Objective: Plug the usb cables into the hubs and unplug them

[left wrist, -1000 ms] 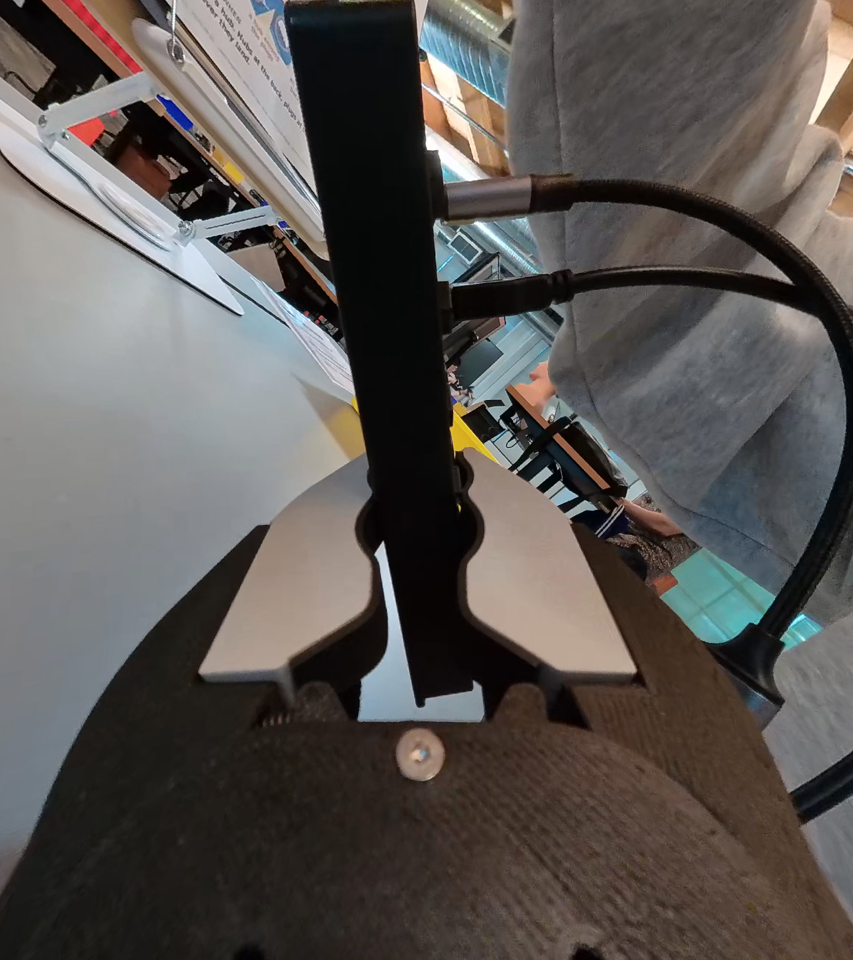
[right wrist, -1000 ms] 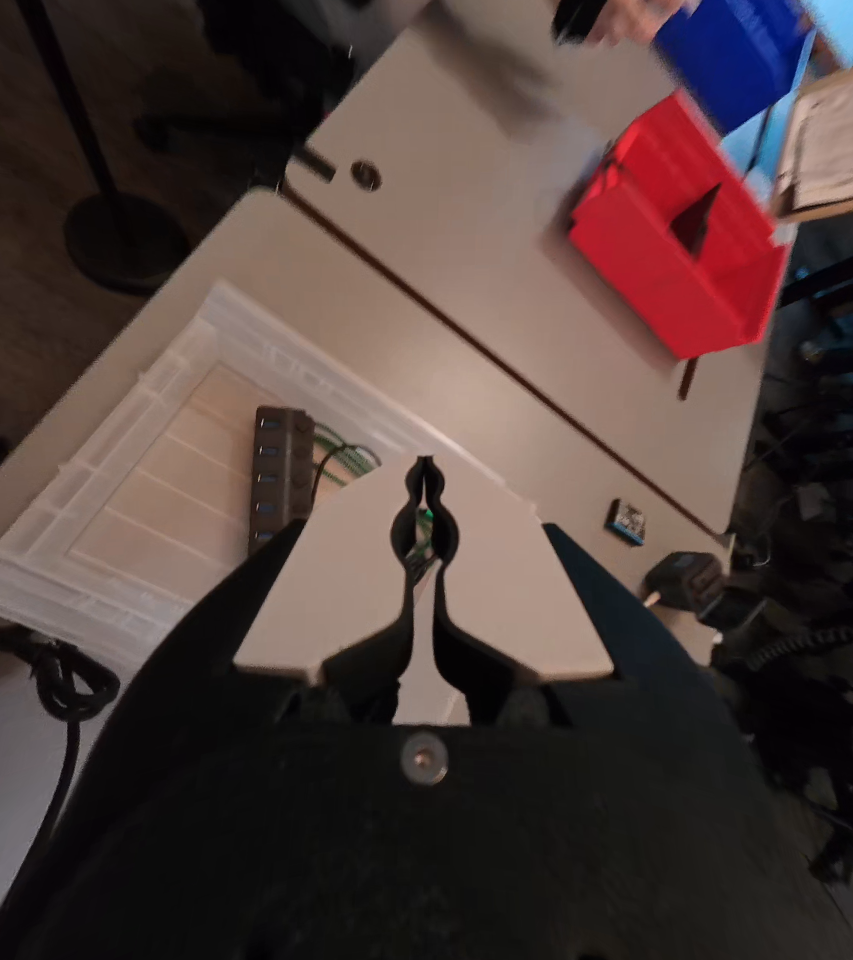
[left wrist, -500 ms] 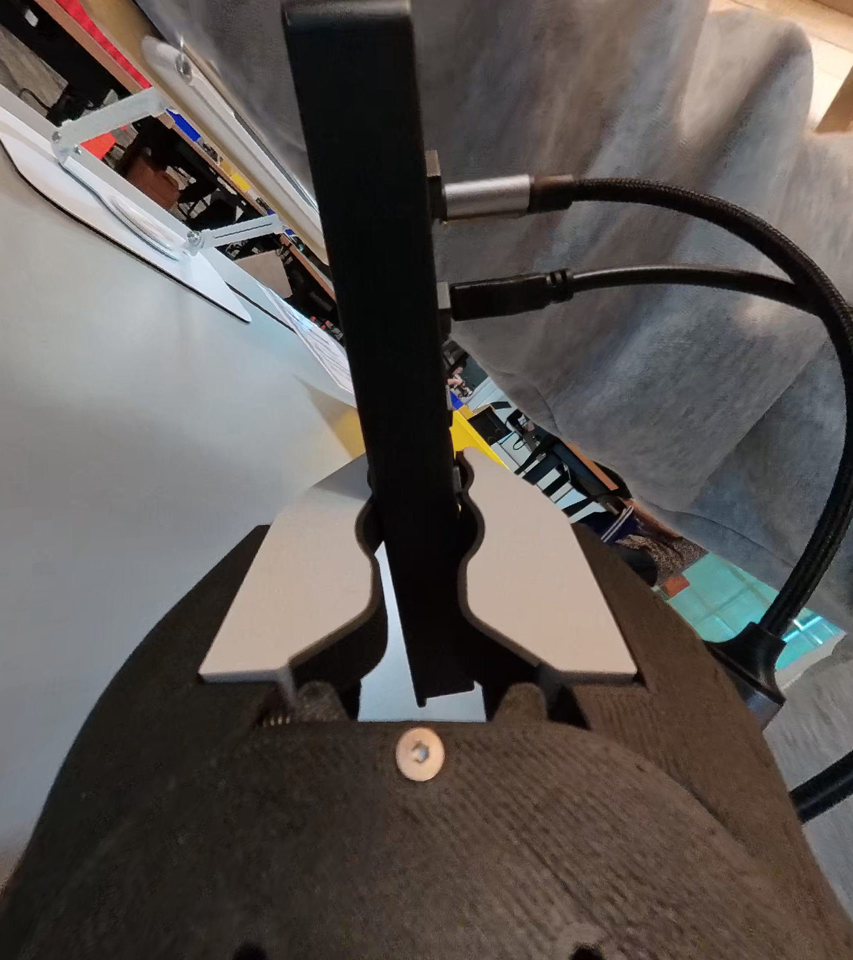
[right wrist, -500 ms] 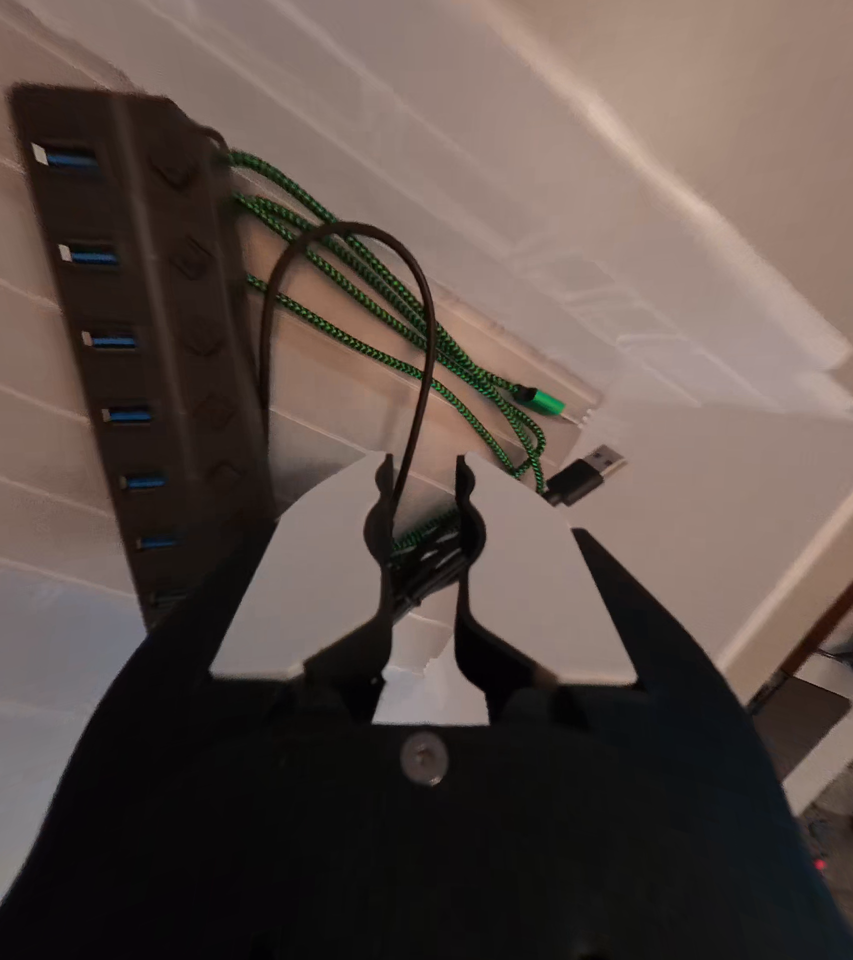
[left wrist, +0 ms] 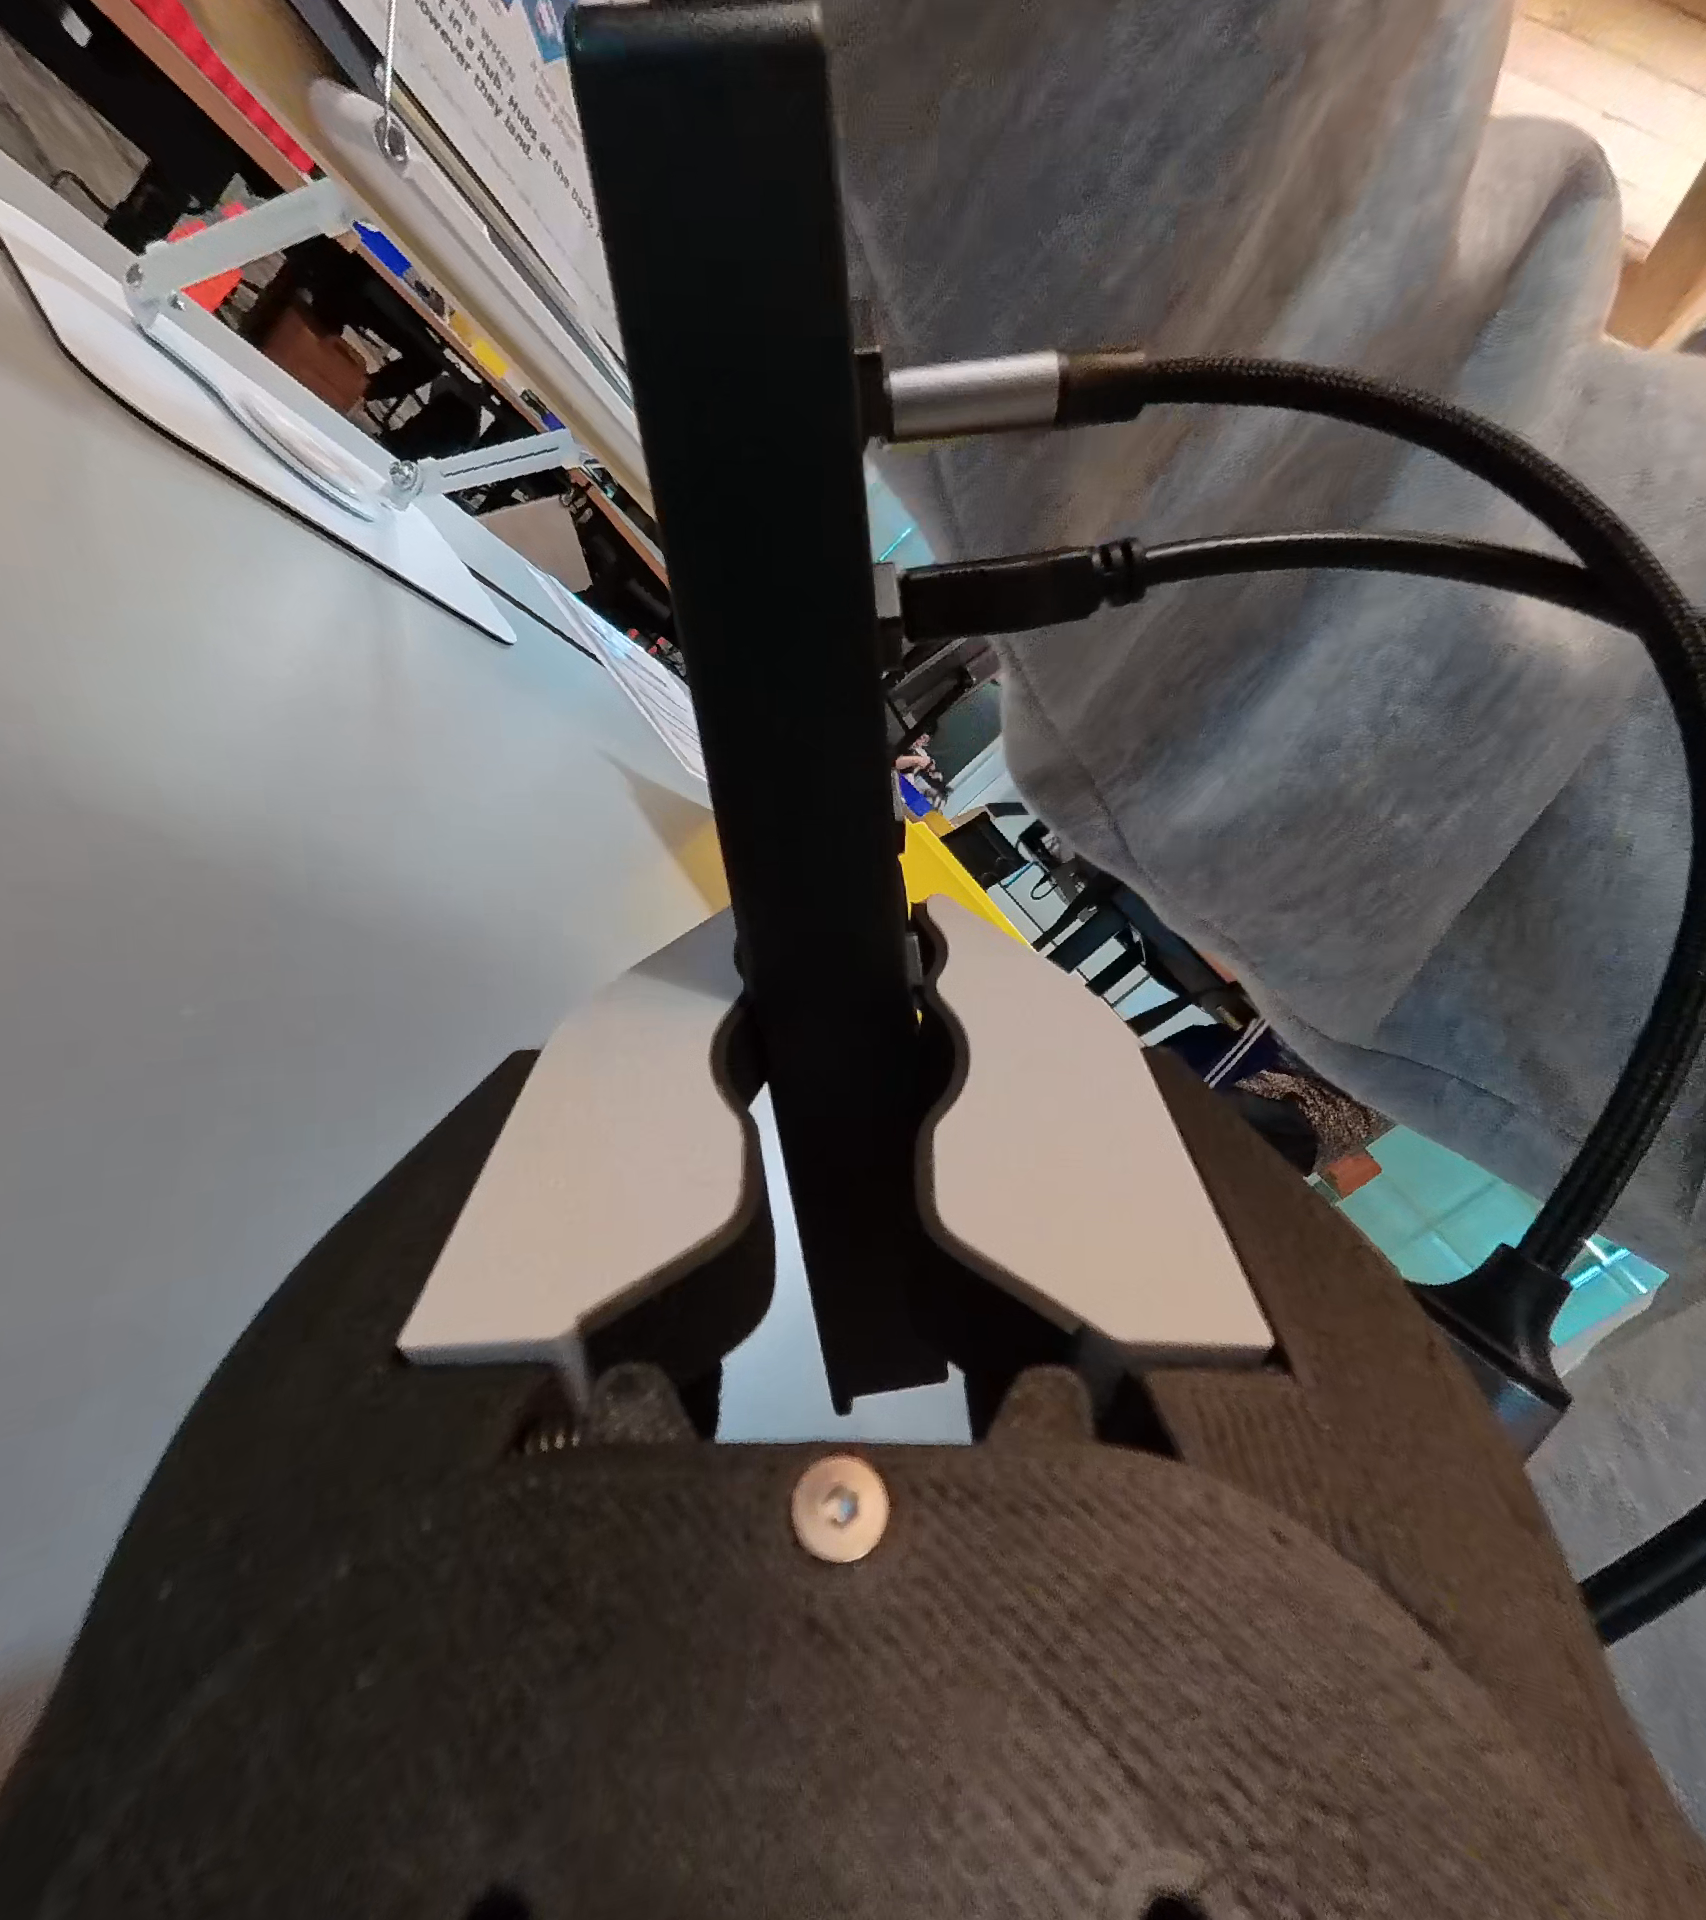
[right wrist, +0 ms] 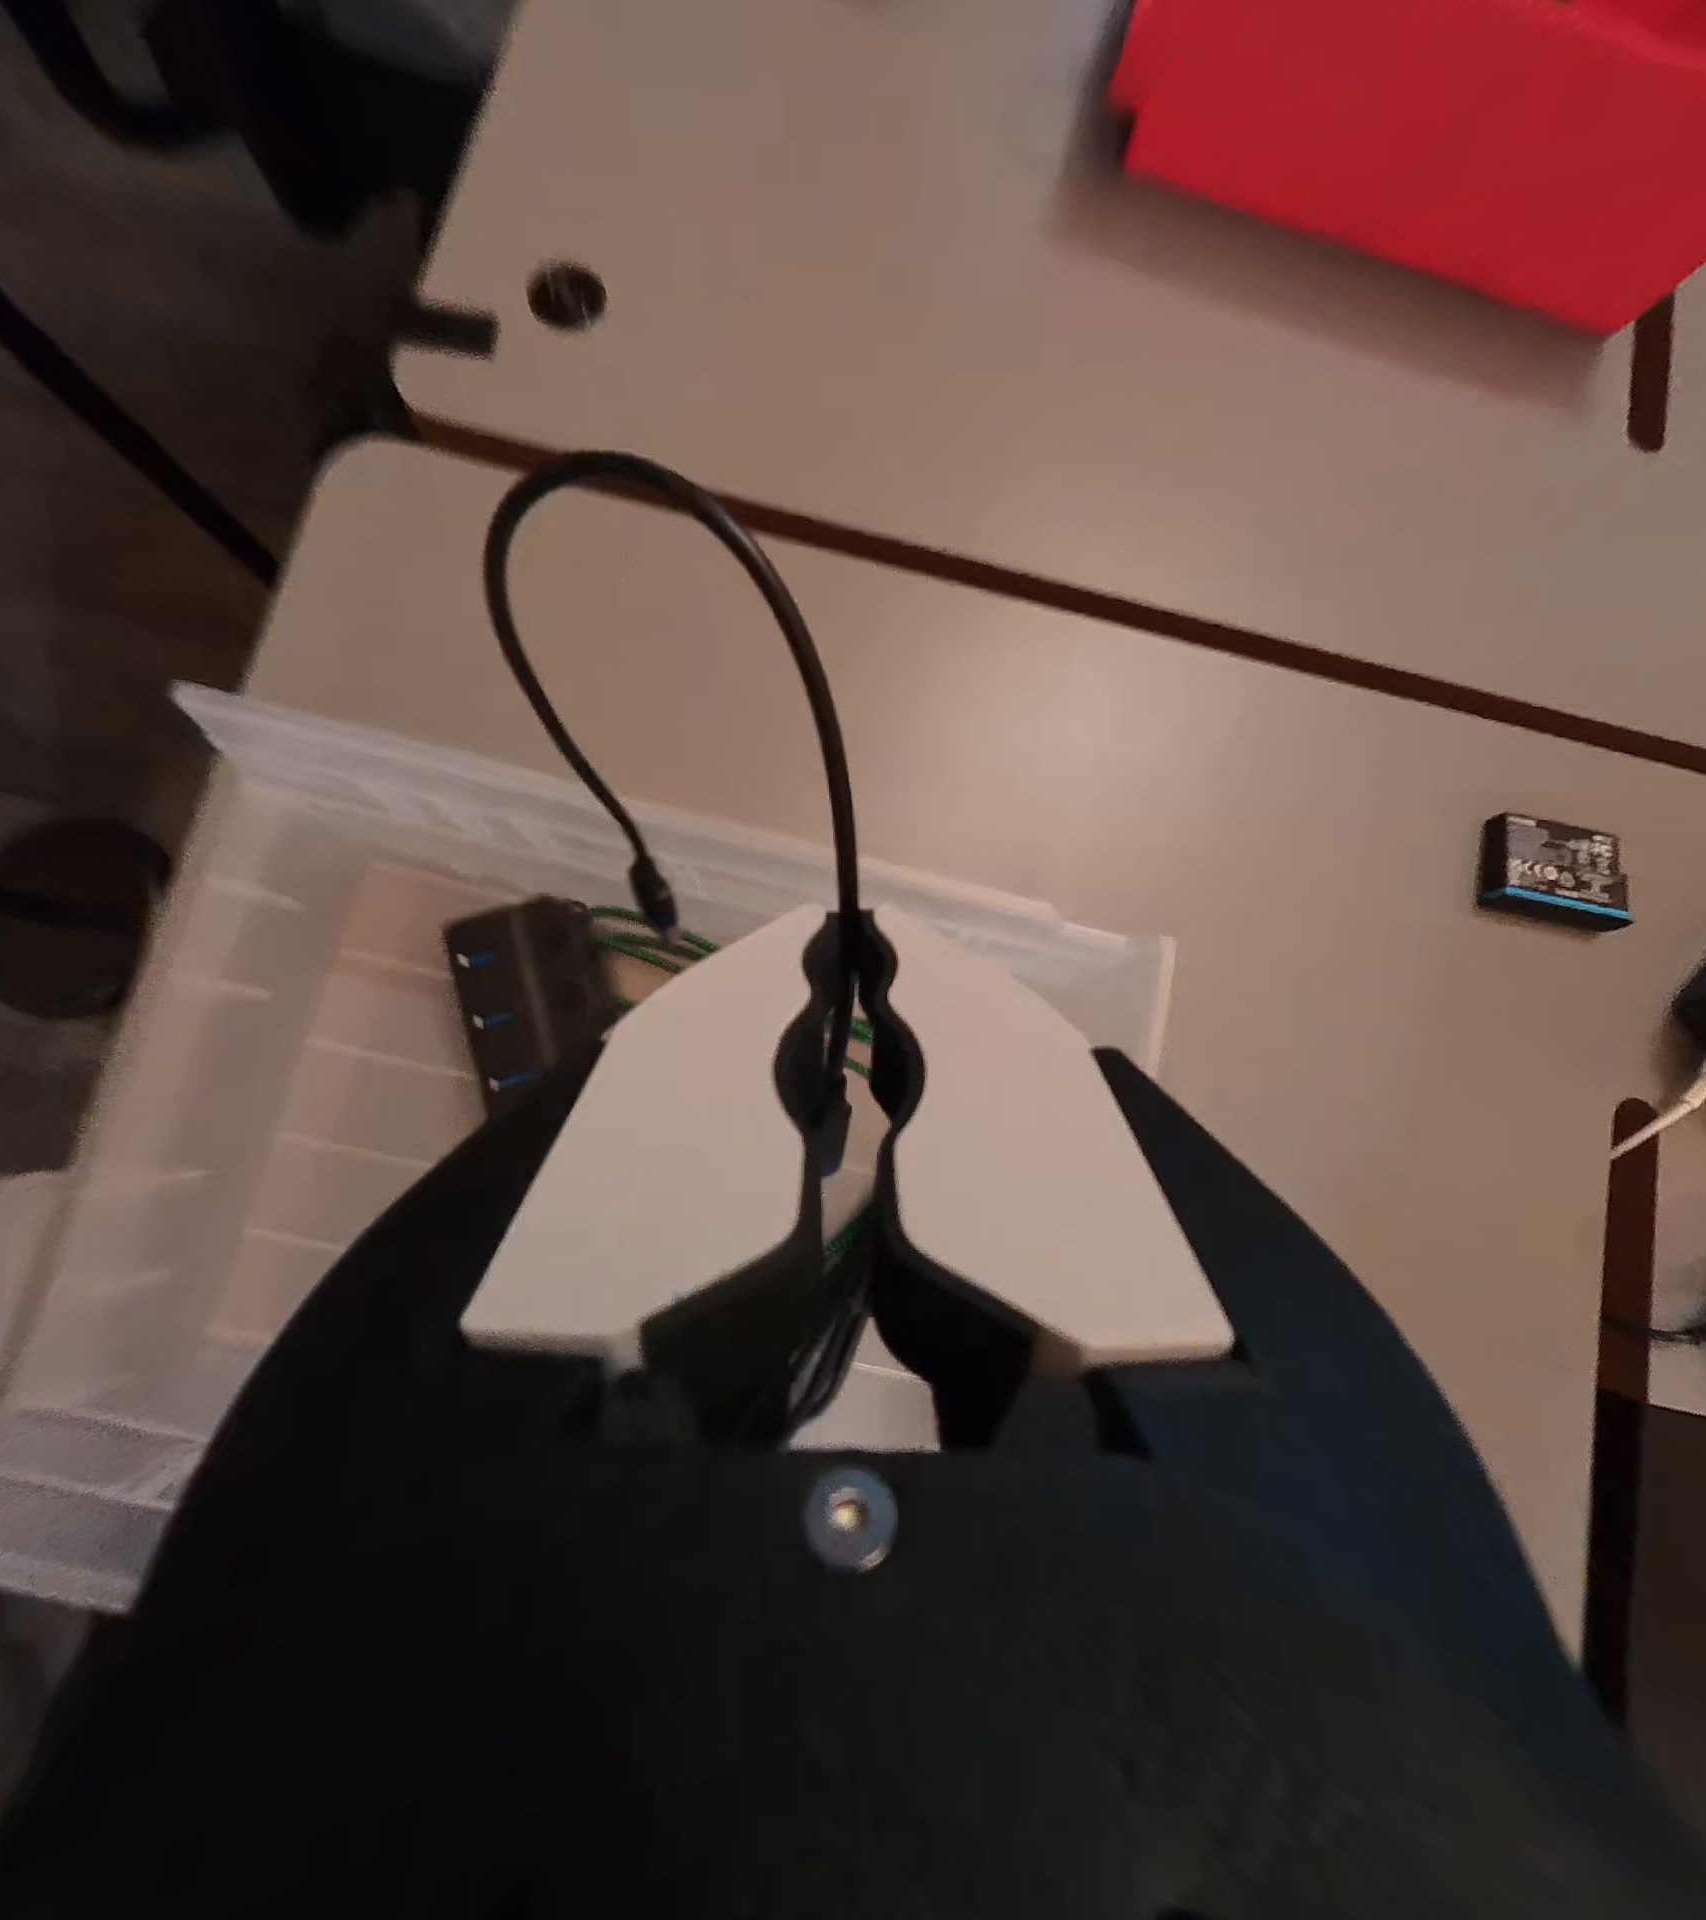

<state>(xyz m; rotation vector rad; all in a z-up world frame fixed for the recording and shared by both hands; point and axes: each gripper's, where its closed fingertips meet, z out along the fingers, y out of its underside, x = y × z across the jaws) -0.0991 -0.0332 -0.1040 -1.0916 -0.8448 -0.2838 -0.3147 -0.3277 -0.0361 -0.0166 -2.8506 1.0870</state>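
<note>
Holding item one: left gripper (left wrist: 833,997), jaws clamped on a black hub (left wrist: 745,520) standing upright, clear of the table (left wrist: 153,831). Two cables sit plugged into its 3 o'clock side, a braided cable (left wrist: 1451,426) above and a smooth black cable (left wrist: 1348,556) below. Item two: right gripper (right wrist: 854,925), jaws closed on a thin black cable (right wrist: 807,644) that loops toward 12 o'clock. A second hub (right wrist: 527,987) lies in a clear tray (right wrist: 236,1039) at 10 o'clock. Step judged: fetching another cable. The next move calls for aligning its plug with a free port.

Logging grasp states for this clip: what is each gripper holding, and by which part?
Left gripper clamps the black hub near its lower end. Right gripper pinches the thin black cable near one end; whether by cord or plug is unclear.
</note>
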